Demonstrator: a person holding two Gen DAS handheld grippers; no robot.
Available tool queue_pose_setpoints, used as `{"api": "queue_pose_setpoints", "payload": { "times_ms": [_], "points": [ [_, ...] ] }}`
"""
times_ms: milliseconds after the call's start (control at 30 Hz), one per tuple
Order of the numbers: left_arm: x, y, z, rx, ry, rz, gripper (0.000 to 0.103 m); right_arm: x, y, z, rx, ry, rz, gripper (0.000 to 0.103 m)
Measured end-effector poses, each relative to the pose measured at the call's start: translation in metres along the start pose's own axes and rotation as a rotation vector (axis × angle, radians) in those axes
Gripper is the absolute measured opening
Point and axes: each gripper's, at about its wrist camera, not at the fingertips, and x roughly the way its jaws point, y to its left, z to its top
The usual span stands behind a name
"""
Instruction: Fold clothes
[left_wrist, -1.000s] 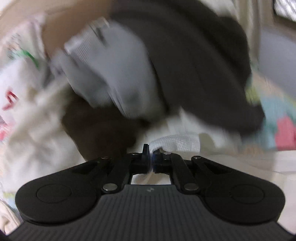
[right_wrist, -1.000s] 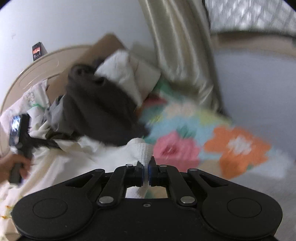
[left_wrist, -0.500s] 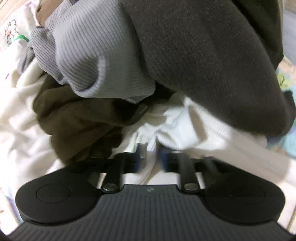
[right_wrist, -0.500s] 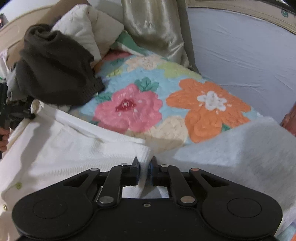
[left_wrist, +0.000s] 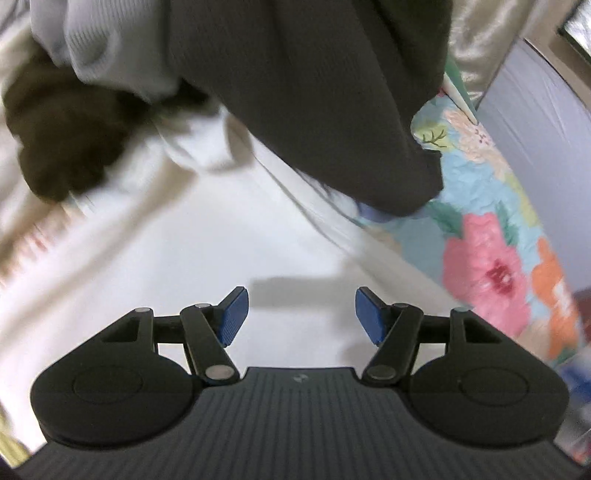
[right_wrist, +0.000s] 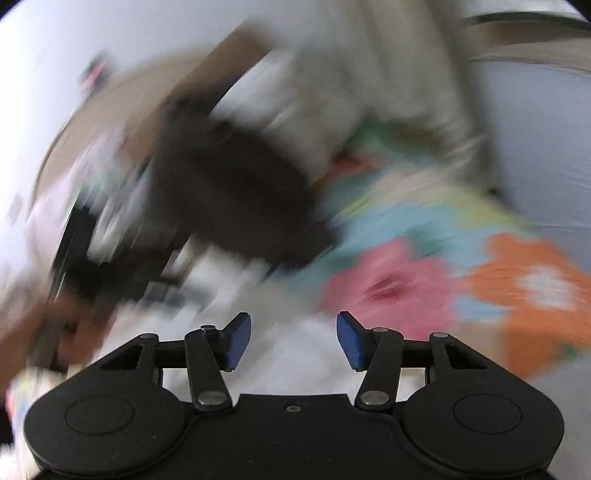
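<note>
Left wrist view: both hand-held grippers are seen spread wide and empty above a white knitted garment (left_wrist: 207, 258) laid out on the bed.

The left gripper (left_wrist: 301, 314) is held with its blue-padded fingers (left_wrist: 232, 317) well apart, nothing between them, and the white garment is spread directly beneath and ahead of it. Beyond the garment, a dark grey knitted sweater (left_wrist: 314, 92) is heaped, with a light grey ribbed garment (left_wrist: 107, 48) and a dark brown fleece piece (left_wrist: 62, 140) to the garment's far left. A floral quilt with pink and orange flowers (left_wrist: 487, 273) is seen along the garment's right edge. In the heavily blurred right wrist view, the right gripper (right_wrist: 293, 339) is likewise splayed and empty, with the white garment (right_wrist: 295, 362) below it, the dark sweater (right_wrist: 229, 192) beyond and the floral quilt (right_wrist: 443, 266) to the right.
</note>
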Motion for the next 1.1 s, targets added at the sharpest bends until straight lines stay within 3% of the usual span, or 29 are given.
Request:
{"api": "queue_pose_setpoints", "payload": {
  "times_ms": [133,233,333,367,400,433,467,500,533,567,600,800,867,900,933,1000,1033,1100],
  "points": [
    [0.017,-0.017,-0.001,-0.062,0.044,-0.033,0.066,0.059,0.024,-0.008,-0.148,0.195,-0.009,0.056],
    [0.034,-0.031,-0.006,-0.02,0.08,-0.001,0.076,0.067,0.027,-0.014,-0.201,0.214,-0.051,0.063],
    [0.047,-0.042,-0.011,0.059,0.076,0.072,0.077,0.07,0.022,-0.014,-0.174,0.209,-0.001,0.081],
    [0.049,-0.043,-0.012,0.073,0.07,0.098,0.073,0.072,0.024,-0.014,-0.183,0.207,-0.005,0.081],
    [0.05,-0.044,-0.015,0.089,0.057,0.119,0.06,0.075,0.025,-0.016,-0.19,0.203,-0.018,0.081],
    [0.05,-0.044,-0.018,0.106,0.044,0.14,0.048,0.075,0.027,-0.018,-0.196,0.203,-0.021,0.078],
    [0.05,-0.045,-0.022,0.141,0.03,0.163,0.02,0.075,0.028,-0.019,-0.202,0.207,-0.012,0.063],
    [0.047,-0.045,-0.025,0.164,0.014,0.161,0.004,0.076,0.029,-0.019,-0.204,0.213,0.009,0.052],
    [0.045,-0.044,-0.027,0.187,-0.001,0.159,0.001,0.077,0.029,-0.019,-0.206,0.22,0.031,0.028],
    [0.042,-0.041,-0.029,0.183,-0.006,0.144,0.001,0.077,0.03,-0.019,-0.209,0.224,0.048,0.009],
    [0.04,-0.037,-0.031,0.175,-0.012,0.13,0.0,0.077,0.031,-0.02,-0.214,0.225,0.056,0.003],
    [0.029,-0.028,-0.031,0.16,-0.067,0.073,0.0,0.069,0.03,-0.011,-0.193,0.163,0.074,0.001],
    [0.029,-0.028,-0.029,0.156,-0.08,0.061,0.0,0.066,0.022,-0.006,-0.145,0.136,0.039,0.001],
    [0.029,-0.028,-0.027,0.153,-0.082,0.056,0.0,0.066,0.015,-0.005,-0.116,0.134,0.008,0.003],
    [0.029,-0.028,-0.026,0.143,-0.089,0.047,0.0,0.066,0.008,-0.004,-0.086,0.14,-0.021,0.012],
    [0.03,-0.025,-0.024,0.123,-0.089,0.031,0.0,0.066,-0.004,-0.003,-0.023,0.146,-0.066,0.045],
    [0.031,-0.023,-0.024,0.115,-0.089,0.03,0.0,0.066,-0.009,-0.002,0.009,0.141,-0.084,0.068],
    [0.035,-0.021,-0.024,0.107,-0.087,0.035,0.0,0.064,-0.014,-0.001,0.059,0.113,-0.084,0.072]
  ]
}}
